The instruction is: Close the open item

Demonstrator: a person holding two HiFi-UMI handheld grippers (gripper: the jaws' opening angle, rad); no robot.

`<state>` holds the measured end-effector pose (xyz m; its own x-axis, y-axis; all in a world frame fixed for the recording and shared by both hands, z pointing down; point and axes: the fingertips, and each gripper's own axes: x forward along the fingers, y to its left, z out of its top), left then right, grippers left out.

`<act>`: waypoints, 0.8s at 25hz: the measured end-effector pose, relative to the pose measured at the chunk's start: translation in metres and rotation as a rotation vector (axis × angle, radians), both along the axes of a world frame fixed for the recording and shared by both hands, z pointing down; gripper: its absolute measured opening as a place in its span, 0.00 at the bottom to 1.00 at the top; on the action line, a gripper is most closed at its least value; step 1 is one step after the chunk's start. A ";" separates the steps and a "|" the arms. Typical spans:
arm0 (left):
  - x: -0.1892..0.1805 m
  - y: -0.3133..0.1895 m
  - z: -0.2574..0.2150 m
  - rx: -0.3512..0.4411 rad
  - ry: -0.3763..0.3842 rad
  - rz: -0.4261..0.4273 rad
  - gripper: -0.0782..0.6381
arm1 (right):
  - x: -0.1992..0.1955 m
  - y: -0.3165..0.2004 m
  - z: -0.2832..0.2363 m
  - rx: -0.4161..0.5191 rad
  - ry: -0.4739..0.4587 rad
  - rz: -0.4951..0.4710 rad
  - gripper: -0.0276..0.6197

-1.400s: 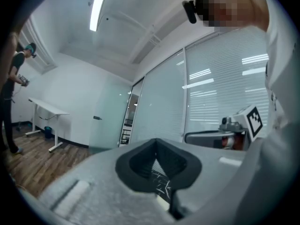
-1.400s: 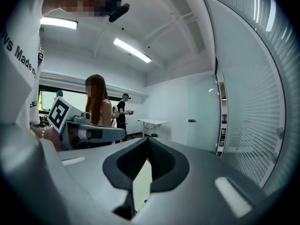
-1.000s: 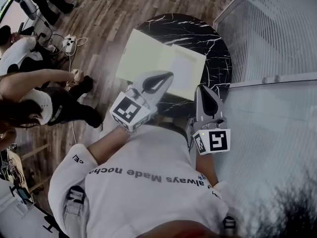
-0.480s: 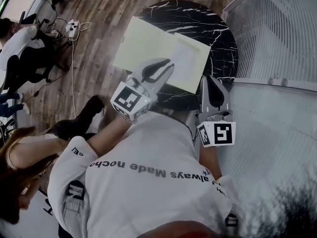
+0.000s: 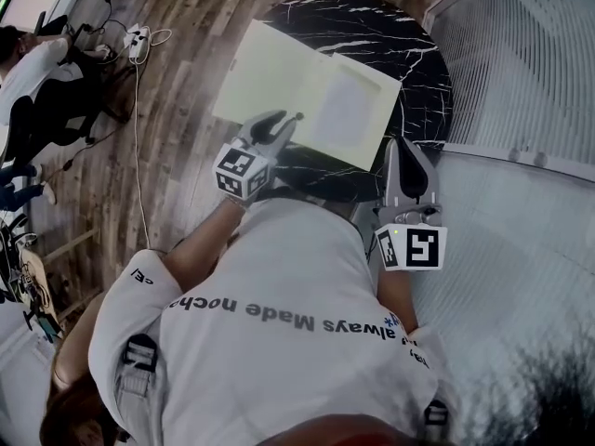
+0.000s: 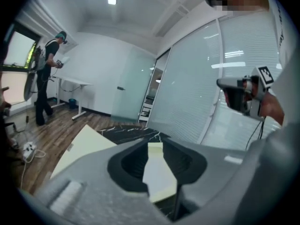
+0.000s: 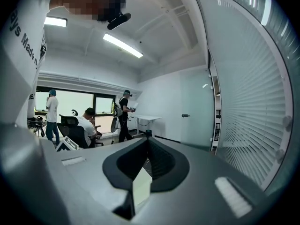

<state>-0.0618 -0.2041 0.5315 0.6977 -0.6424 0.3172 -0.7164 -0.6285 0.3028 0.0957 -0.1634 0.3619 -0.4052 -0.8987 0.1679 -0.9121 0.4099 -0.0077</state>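
Note:
An open pale yellow folder (image 5: 279, 77) lies on the round black marble table (image 5: 372, 26). Its left flap overhangs the table's left edge, and a white sheet (image 5: 349, 110) rests on its right flap. My left gripper (image 5: 286, 119) sits at the folder's near edge, its jaws opening with nothing pressed between them. In the left gripper view the folder (image 6: 79, 149) shows through the gap of that gripper (image 6: 157, 146). My right gripper (image 5: 402, 145) hovers shut and empty over the table's near right rim, beside the folder. The right gripper view shows the right gripper (image 7: 147, 137) with its jaws closed together.
A glass partition with blinds (image 5: 521, 63) stands close on the right. People sit at the left (image 5: 46, 72), and a power strip with cables (image 5: 135, 40) lies on the wood floor. My own torso fills the lower head view.
My left gripper has dropped down and forward to the folder's near edge, and its jaws have parted. The right gripper has barely shifted. A person at the left has moved away.

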 end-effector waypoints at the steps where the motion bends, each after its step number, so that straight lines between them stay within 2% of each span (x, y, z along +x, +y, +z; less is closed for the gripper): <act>1: -0.006 0.000 0.015 -0.029 0.001 -0.016 0.25 | -0.001 0.000 0.001 -0.001 0.003 -0.001 0.05; 11: -0.059 0.014 0.134 -0.243 -0.020 -0.147 0.27 | -0.006 0.000 -0.002 0.007 0.000 -0.018 0.05; 16: -0.082 0.027 0.184 -0.374 0.006 -0.220 0.28 | -0.007 0.004 0.000 0.003 -0.002 -0.025 0.05; 20: -0.096 0.035 0.216 -0.472 0.071 -0.302 0.31 | -0.009 0.009 0.001 0.002 -0.005 -0.032 0.05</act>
<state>-0.1580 -0.1696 0.7471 0.5347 -0.6167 0.5777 -0.8112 -0.1830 0.5554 0.0866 -0.1547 0.3632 -0.4347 -0.8855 0.1641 -0.8985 0.4389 -0.0119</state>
